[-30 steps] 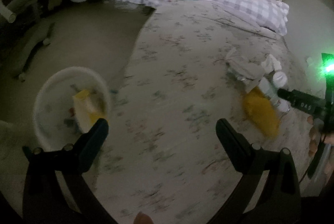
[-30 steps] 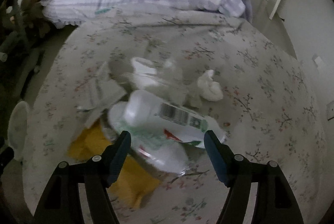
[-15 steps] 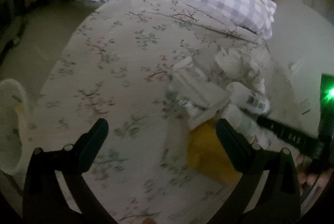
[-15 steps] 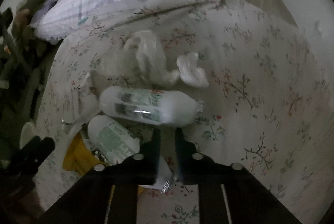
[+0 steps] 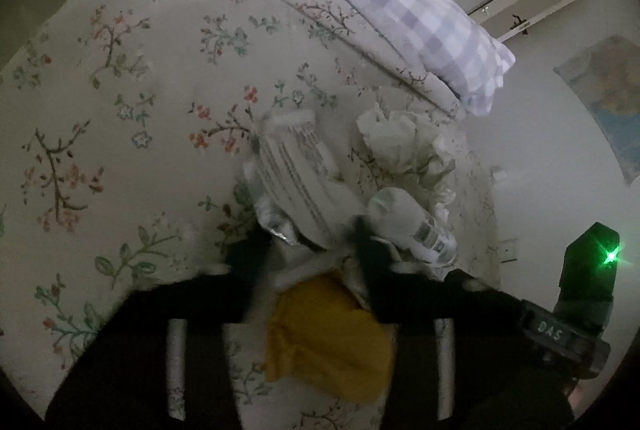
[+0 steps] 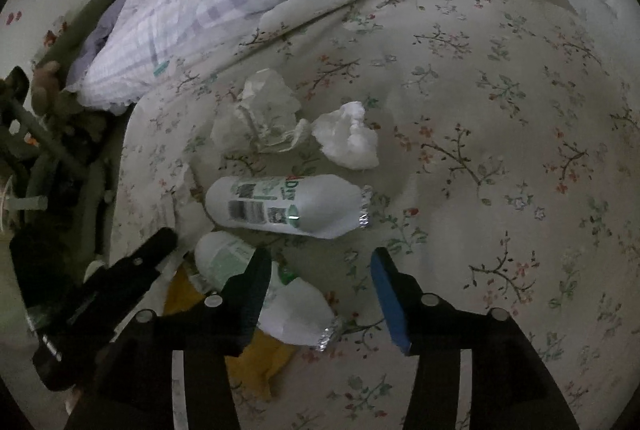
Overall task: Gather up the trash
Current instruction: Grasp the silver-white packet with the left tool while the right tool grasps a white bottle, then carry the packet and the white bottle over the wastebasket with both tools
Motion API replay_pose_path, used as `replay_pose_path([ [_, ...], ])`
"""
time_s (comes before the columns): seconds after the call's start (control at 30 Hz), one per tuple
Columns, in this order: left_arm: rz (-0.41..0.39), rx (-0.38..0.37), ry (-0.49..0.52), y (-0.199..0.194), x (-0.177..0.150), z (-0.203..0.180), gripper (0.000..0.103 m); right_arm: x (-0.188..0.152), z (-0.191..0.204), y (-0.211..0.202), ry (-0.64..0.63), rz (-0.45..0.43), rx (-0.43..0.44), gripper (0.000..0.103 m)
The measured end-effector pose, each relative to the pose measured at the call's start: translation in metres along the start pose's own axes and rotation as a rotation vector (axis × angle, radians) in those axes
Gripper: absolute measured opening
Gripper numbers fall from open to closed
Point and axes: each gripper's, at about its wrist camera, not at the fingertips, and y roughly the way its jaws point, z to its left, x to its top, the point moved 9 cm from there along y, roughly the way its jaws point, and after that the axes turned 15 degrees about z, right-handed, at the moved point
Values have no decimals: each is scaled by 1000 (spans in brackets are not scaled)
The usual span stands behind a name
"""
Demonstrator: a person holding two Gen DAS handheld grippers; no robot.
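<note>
- Your left gripper (image 5: 308,250) has just been closing on the crinkled silver printed wrapper (image 5: 296,181); a thin hold may let it slip.
- Your right gripper (image 6: 316,270), fingers reopened and empty, may nudge the white cylindrical packet (image 6: 280,205) across the floral bed (image 6: 500,109).

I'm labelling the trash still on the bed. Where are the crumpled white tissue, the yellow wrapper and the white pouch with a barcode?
crumpled white tissue (image 6: 347,141): right wrist view, middle of the wad.
yellow wrapper (image 5: 328,338): left wrist view, its flat centre.
white pouch with a barcode (image 6: 280,205): right wrist view, printed side.
</note>
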Motion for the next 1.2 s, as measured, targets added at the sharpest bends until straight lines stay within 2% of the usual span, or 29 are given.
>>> replay_pose_path([
  [0.07,-14,-15,-1,-5,1,0,17,-1,6,2,-22,9,-7,54],
  [0.17,-37,5,28,-18,2,-4,14,-6,16,5,-65,22,-24,54],
  [0.37,-65,59,39,-40,1,8,13,-24,43,26,-155,99,-52,58],
  [0.53,-92,74,32,-66,-3,23,13,-27,49,42,-190,117,-131,58],
  [0.7,-115,108,54,-91,-10,35,13,-22,49,52,-178,109,-156,57],
  [0.73,-118,117,59,-96,-12,37,13,-22,50,54,-180,104,-165,53],
  [0.8,-125,133,67,-105,-16,42,13,-22,53,54,-182,101,-171,51],
  [1.2,-152,200,106,-150,-36,65,13,-31,77,31,-191,45,-144,49],
])
